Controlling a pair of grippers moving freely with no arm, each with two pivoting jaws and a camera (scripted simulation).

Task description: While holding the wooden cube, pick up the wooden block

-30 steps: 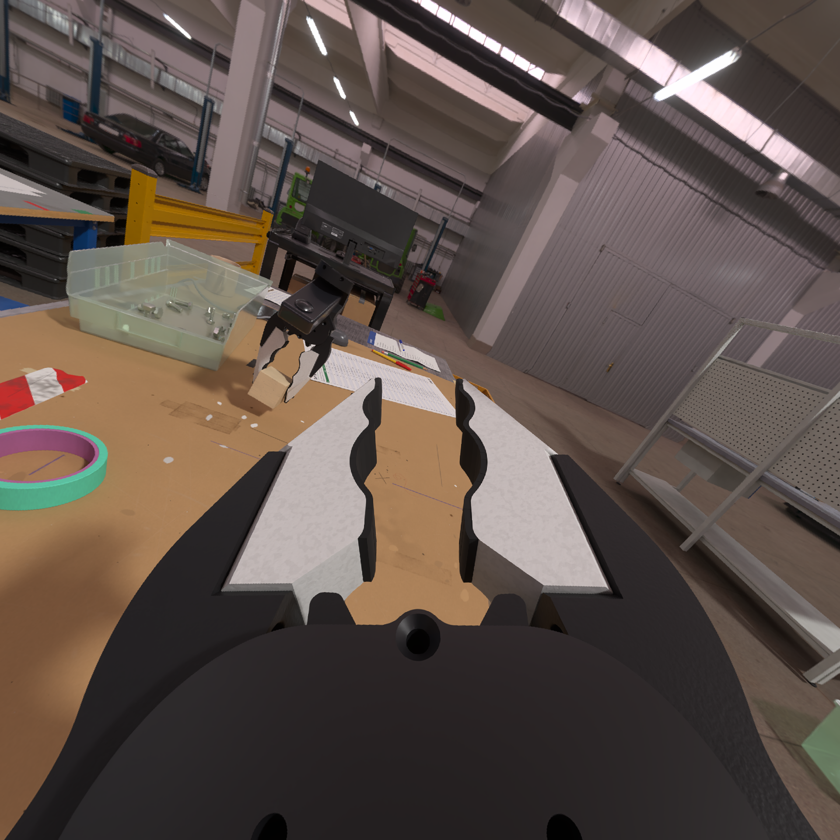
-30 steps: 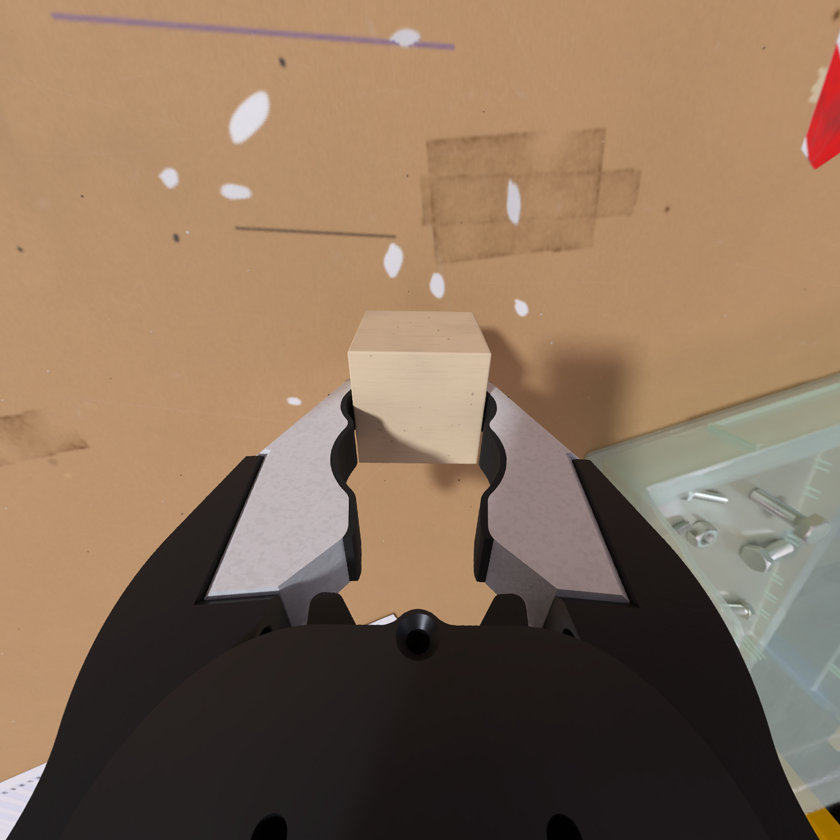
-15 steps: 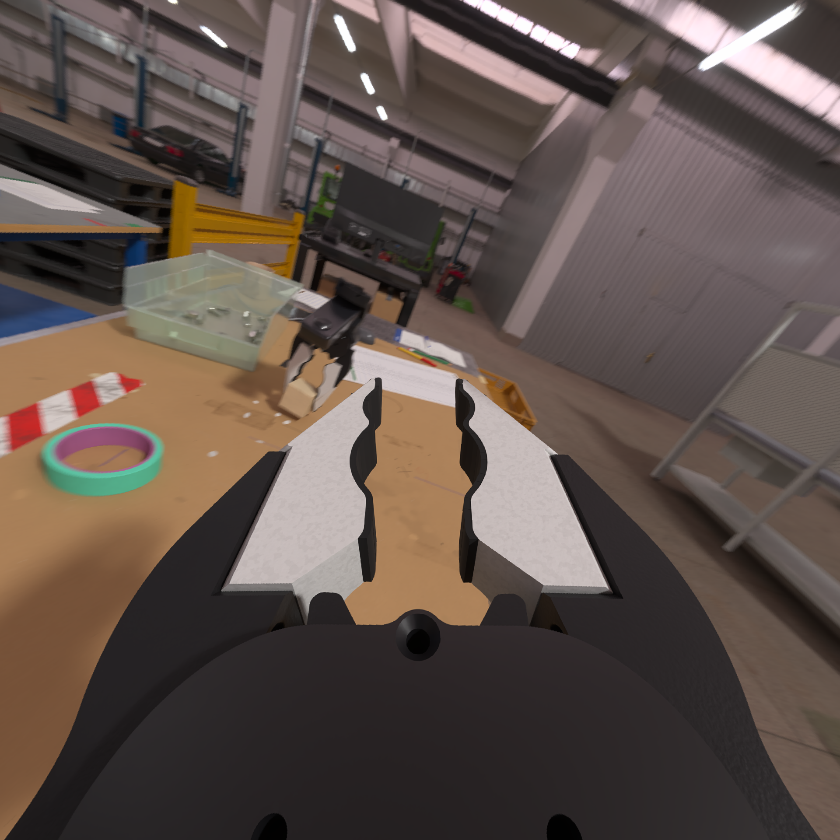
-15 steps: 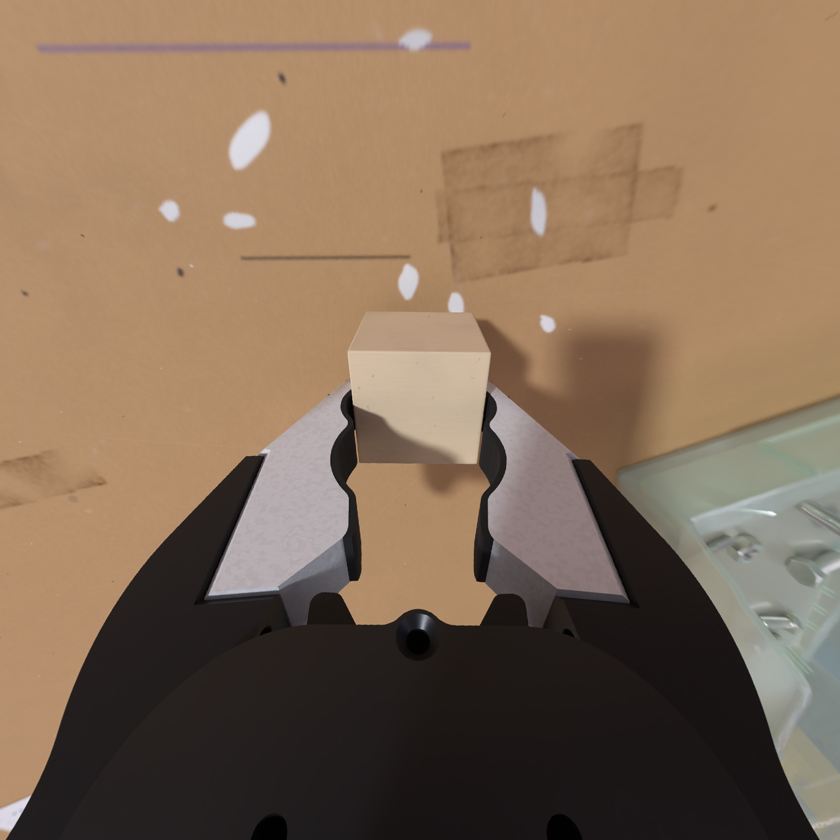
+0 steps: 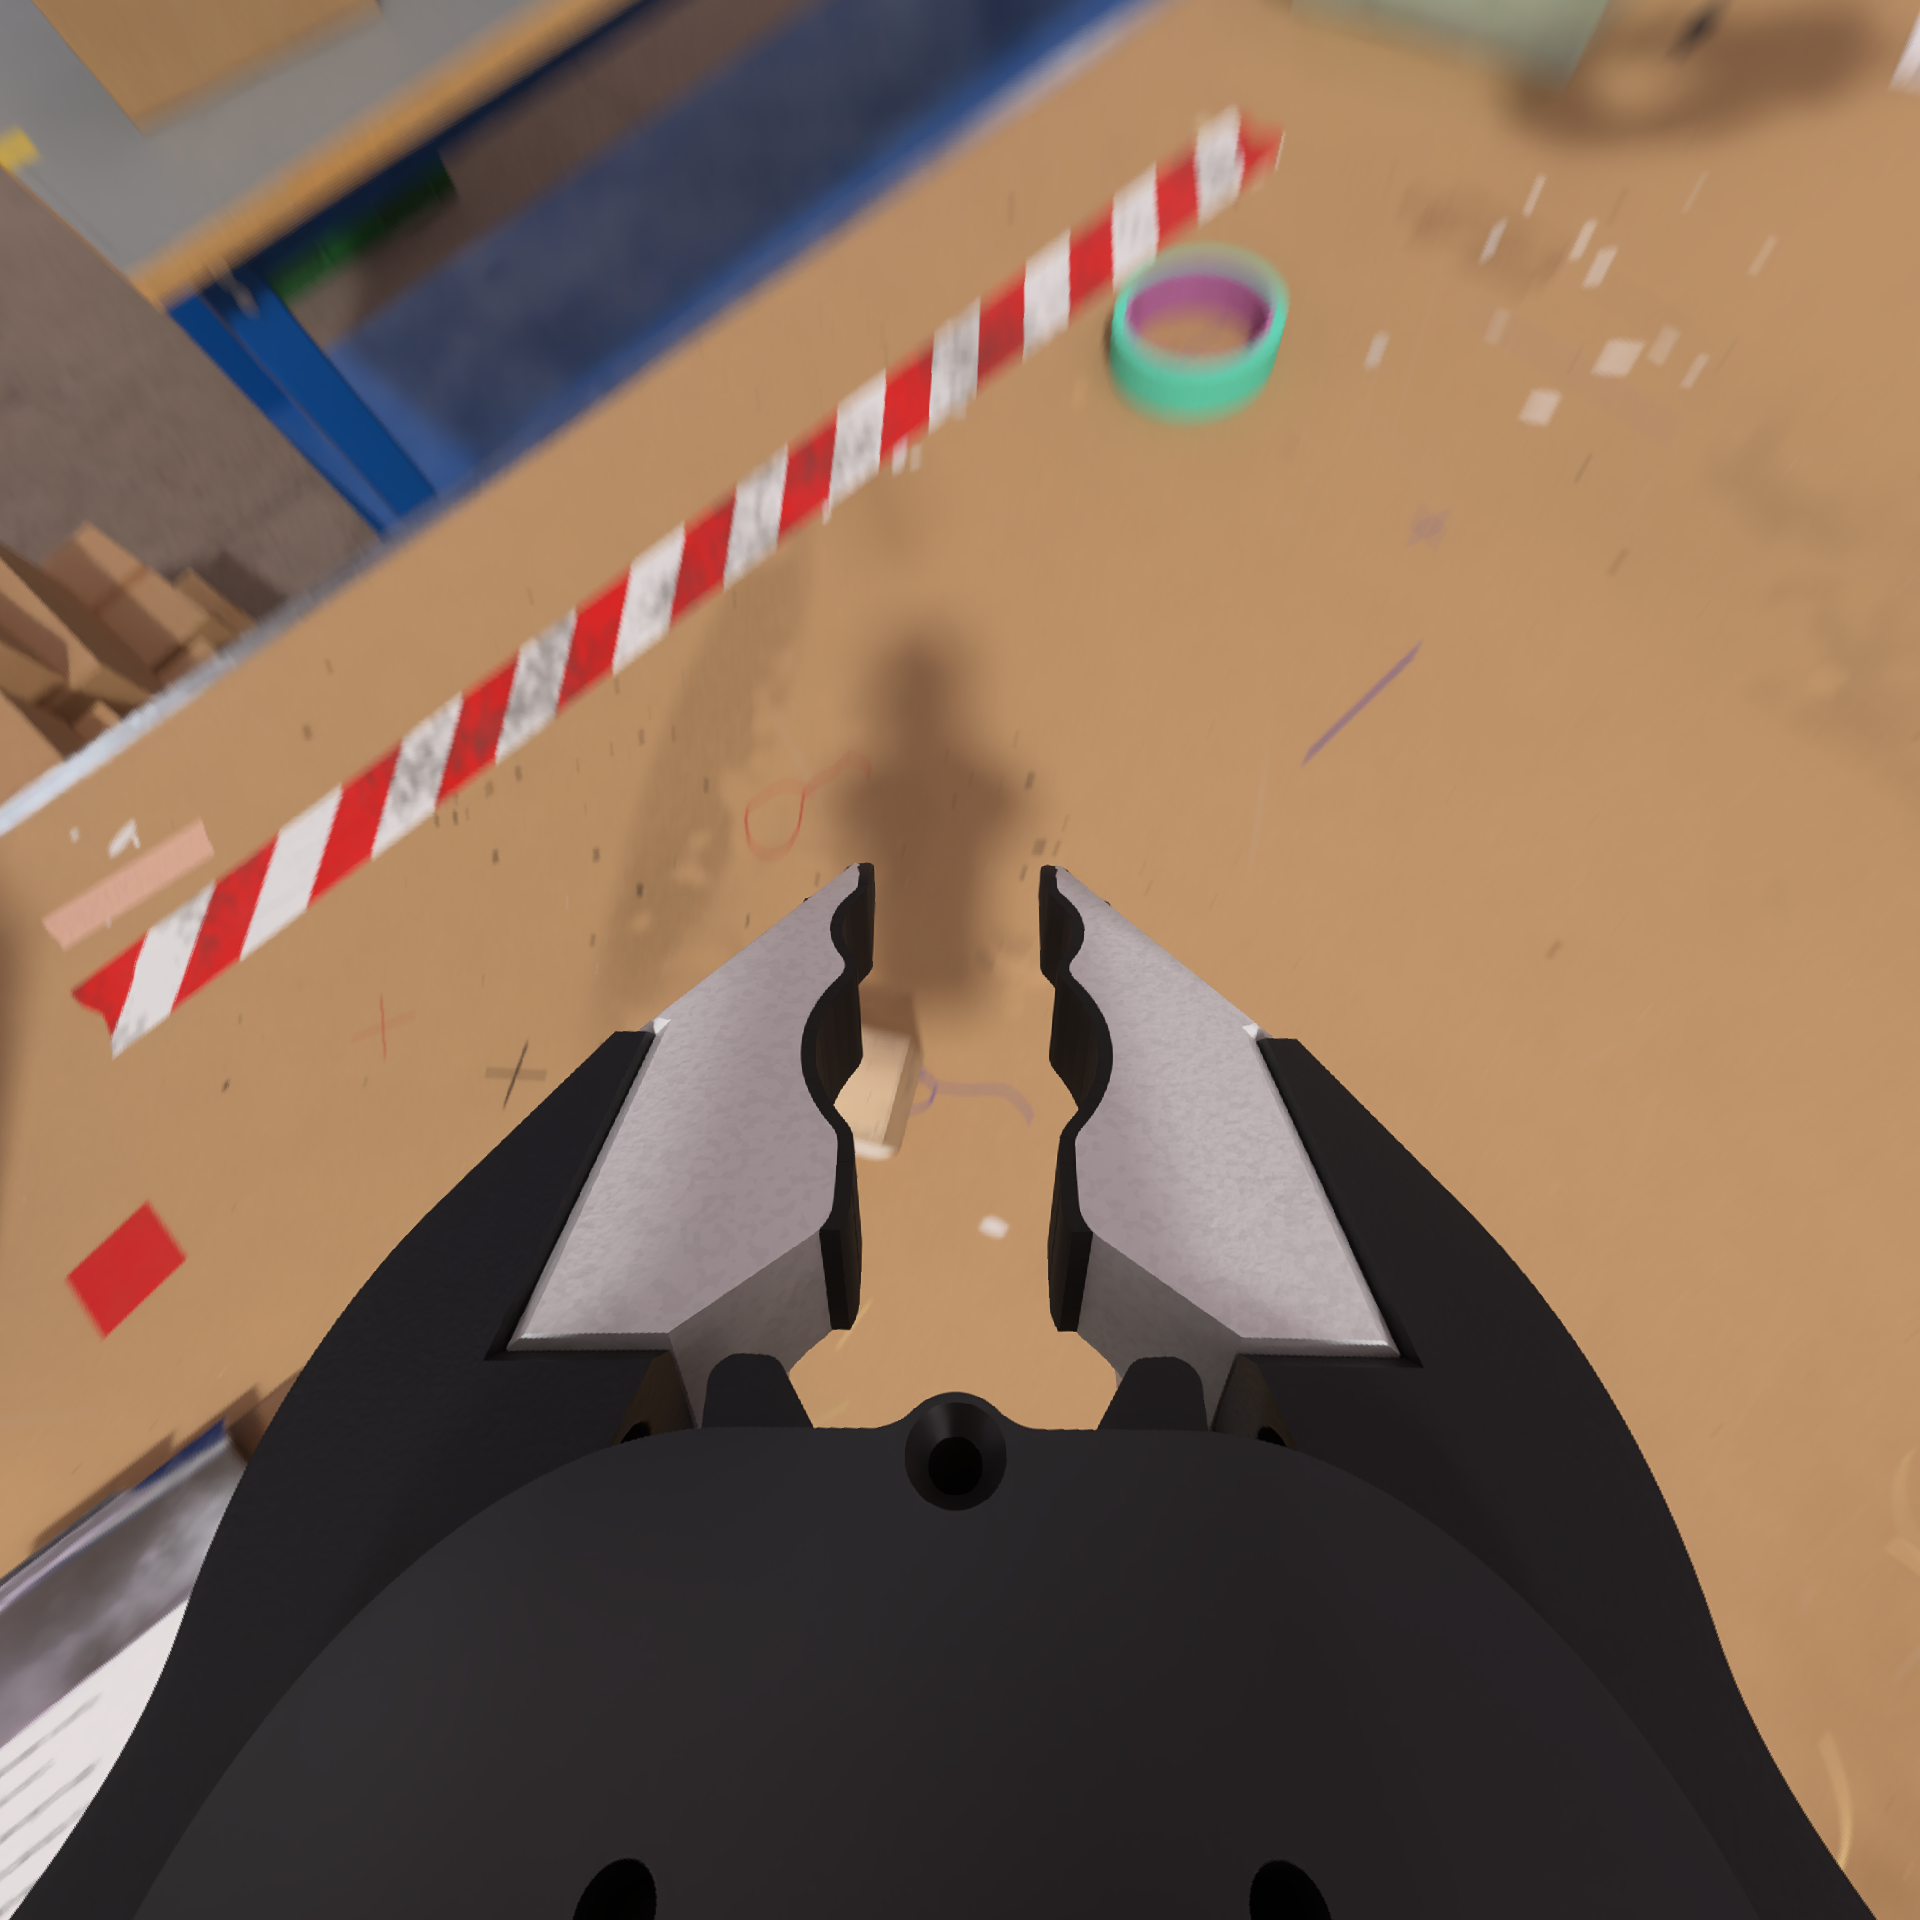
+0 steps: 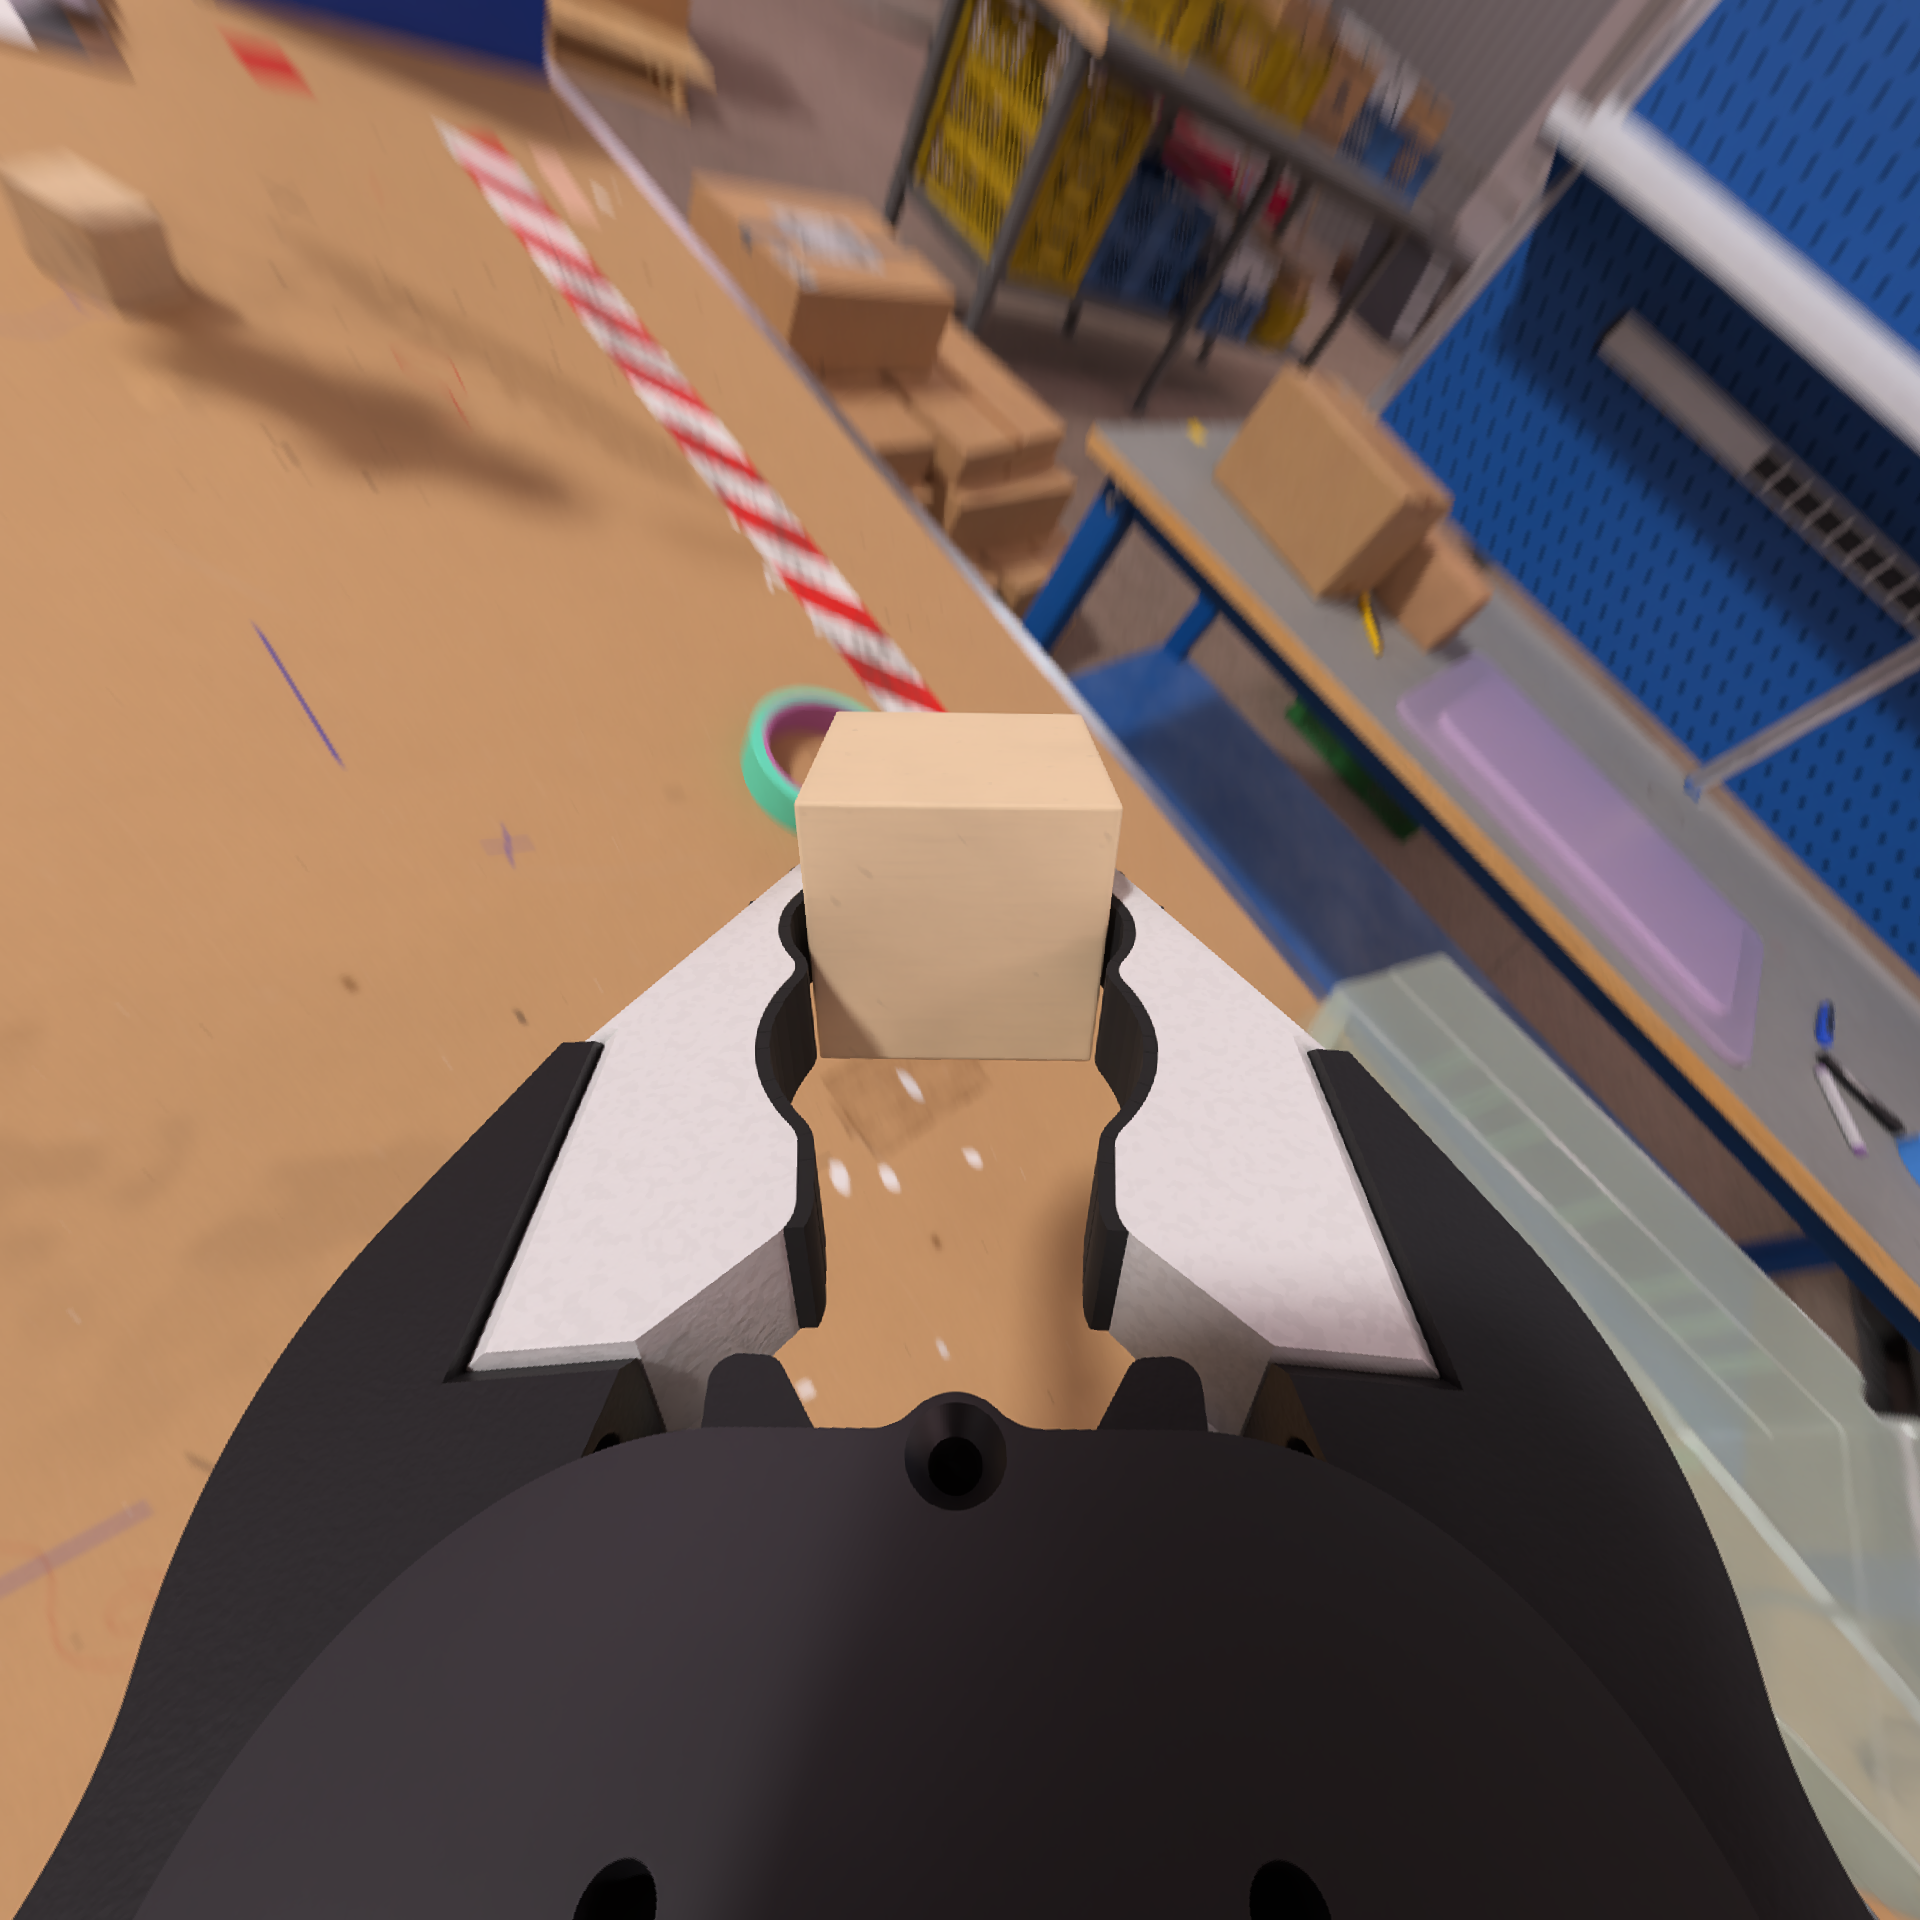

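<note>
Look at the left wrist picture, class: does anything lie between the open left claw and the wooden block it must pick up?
Nothing visible does. The left claw is open above the wooden block, which lies on the table, partly hidden behind one finger. The tape roll lies far off.

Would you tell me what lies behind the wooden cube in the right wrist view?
A green tape roll peeks out behind the wooden cube, on the table; its right part is covered.

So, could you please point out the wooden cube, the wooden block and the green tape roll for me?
wooden cube [image 6: 956, 914]: right wrist view, its near face.
wooden block [image 5: 881, 1091]: left wrist view, its visible top beside the finger.
green tape roll [image 5: 1195, 379]: left wrist view, its outer wall.
</note>
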